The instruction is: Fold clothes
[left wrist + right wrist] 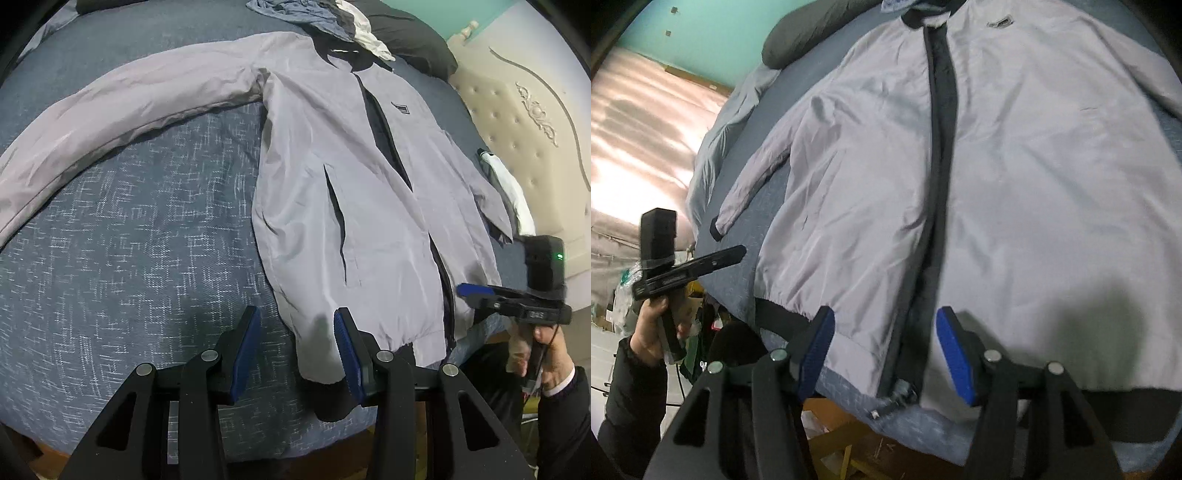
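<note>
A grey zip jacket (1015, 177) lies spread front-up on the blue bed (775, 192). The right claw (884, 352) hovers open above its hem; the left claw (713, 260) is beside the bed.

No text is legible. The jacket (369, 192) carries a small dark chest badge (400, 108) at about 1 o'clock from its centre; its lettering cannot be read.
</note>
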`<act>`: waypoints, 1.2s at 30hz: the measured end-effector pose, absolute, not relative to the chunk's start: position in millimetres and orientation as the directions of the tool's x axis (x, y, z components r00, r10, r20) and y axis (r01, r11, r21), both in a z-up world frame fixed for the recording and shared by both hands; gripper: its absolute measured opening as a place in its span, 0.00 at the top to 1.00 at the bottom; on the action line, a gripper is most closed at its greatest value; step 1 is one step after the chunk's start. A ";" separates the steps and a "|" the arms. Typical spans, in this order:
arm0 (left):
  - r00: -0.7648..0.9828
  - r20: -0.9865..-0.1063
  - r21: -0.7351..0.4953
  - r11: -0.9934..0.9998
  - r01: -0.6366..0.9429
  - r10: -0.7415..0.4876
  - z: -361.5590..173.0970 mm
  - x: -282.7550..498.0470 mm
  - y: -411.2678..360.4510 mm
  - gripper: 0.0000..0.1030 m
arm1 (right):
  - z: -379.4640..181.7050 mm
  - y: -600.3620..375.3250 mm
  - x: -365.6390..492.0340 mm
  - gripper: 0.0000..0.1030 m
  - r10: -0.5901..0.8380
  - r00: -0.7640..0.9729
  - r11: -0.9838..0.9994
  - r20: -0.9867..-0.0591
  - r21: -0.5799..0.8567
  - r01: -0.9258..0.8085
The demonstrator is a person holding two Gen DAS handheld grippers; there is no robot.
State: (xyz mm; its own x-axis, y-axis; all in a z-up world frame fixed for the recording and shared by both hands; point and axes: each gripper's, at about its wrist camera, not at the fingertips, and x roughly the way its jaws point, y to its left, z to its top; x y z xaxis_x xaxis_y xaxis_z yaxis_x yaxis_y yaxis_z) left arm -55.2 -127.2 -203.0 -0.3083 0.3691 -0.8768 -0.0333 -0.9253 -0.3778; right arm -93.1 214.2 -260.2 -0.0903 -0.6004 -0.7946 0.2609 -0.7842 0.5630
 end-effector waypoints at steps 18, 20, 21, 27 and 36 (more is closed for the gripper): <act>-0.298 -0.874 -0.395 -0.918 -0.029 0.385 -211.5 -53.6 -135.8 0.56 | -286.0 198.1 -101.4 0.86 -0.587 -0.078 -0.795 -0.806 0.555 0.244; -0.290 -0.875 -0.395 -0.918 -0.032 0.386 -213.0 -54.1 -133.8 0.56 | -281.0 201.9 -102.2 0.86 -0.582 -0.090 -0.800 -0.808 0.549 0.242; -0.285 -0.877 -0.393 -0.919 -0.034 0.386 -214.2 -54.4 -132.1 0.56 | -278.6 203.9 -103.1 0.86 -0.578 -0.097 -0.804 -0.810 0.544 0.239; -0.265 -0.876 -0.409 -0.912 -0.037 0.404 -221.2 -57.3 -124.4 0.55 | -270.3 214.6 -107.4 0.86 -0.579 -0.122 -0.808 -0.806 0.547 0.220; -0.240 -0.870 -0.437 -0.899 -0.028 0.430 -230.1 -59.9 -115.5 0.54 | -279.3 202.4 -104.6 0.86 -0.589 -0.094 -0.797 -0.803 0.558 0.232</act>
State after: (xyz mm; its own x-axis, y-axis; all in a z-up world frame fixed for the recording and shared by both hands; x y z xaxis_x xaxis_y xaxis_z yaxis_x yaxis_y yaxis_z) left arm -59.9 -115.5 -230.1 -0.2403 0.4302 -0.8702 -0.0282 -0.8992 -0.4367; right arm -104.6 202.4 -279.3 -0.0938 -0.5890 -0.8027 0.2325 -0.7969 0.5576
